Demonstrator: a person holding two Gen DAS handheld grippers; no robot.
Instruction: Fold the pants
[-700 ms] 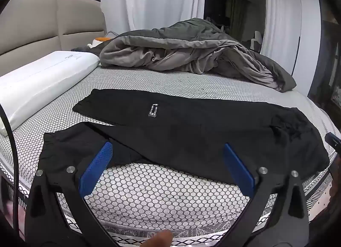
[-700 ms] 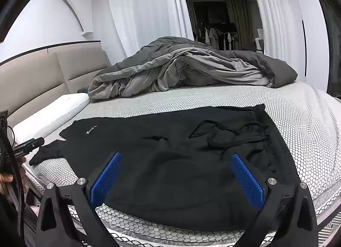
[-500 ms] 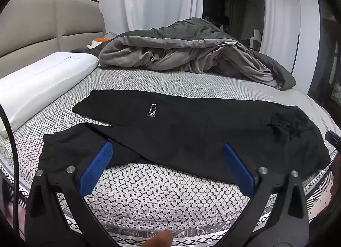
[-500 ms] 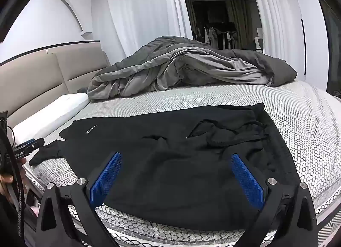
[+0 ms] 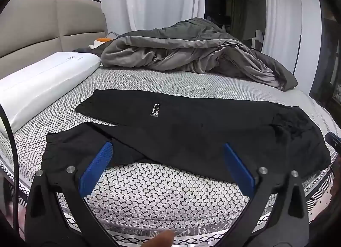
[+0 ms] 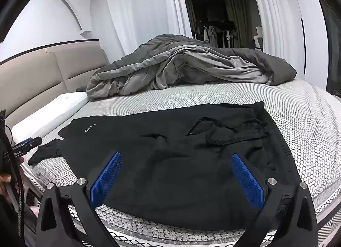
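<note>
Black pants [image 5: 191,132] lie spread flat on the bed, legs pointing left and waistband to the right; they also show in the right wrist view [image 6: 170,157]. A small label [image 5: 155,110] sits on the far leg. The near leg's cuff [image 5: 70,146] lies by the bed's front edge. My left gripper [image 5: 166,161] is open and empty, above the bed's front edge near the leg ends. My right gripper [image 6: 175,172] is open and empty, over the waist part with its drawstring [image 6: 226,138].
A crumpled grey duvet [image 5: 191,55] lies at the back of the bed. A white pillow [image 5: 42,80] lies at the left by the beige headboard [image 5: 42,29]. The honeycomb mattress cover [image 5: 159,193] shows in front. The left gripper's tip shows in the right wrist view [image 6: 25,146].
Both views have shifted very slightly; the pants lie as before and both grippers stay open.
</note>
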